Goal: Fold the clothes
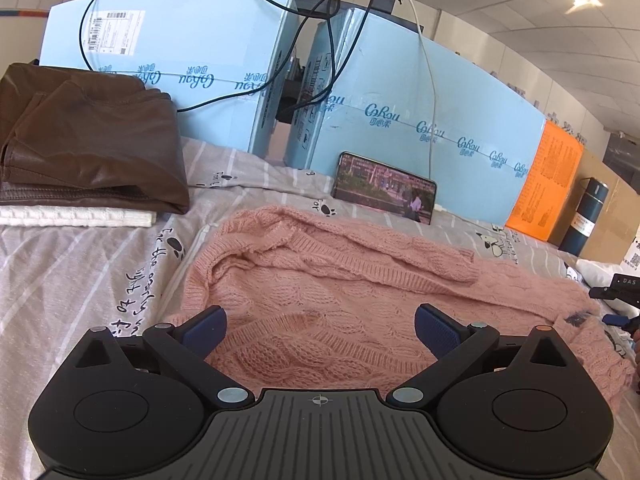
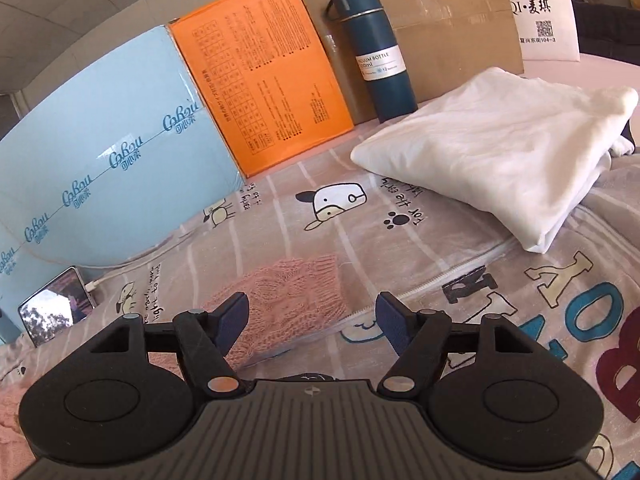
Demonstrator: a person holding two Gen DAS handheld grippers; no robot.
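A pink cable-knit sweater [image 1: 340,280] lies spread and partly folded on the printed bed sheet [image 1: 80,272]. My left gripper [image 1: 320,330] is open and hovers just over its near edge, holding nothing. In the right wrist view a sleeve end of the pink sweater [image 2: 288,300] lies on the sheet. My right gripper [image 2: 312,320] is open over that sleeve end, its left finger above the knit, its right finger above bare sheet. The right gripper's tip also shows at the far right of the left wrist view [image 1: 618,300].
A folded brown garment [image 1: 88,140] lies on a white one [image 1: 76,216] at left. A folded white garment [image 2: 500,148] lies at right. Blue boxes [image 1: 420,120], a phone [image 1: 384,188], an orange box [image 2: 264,76], a blue bottle [image 2: 376,52] and cardboard [image 2: 448,20] line the back.
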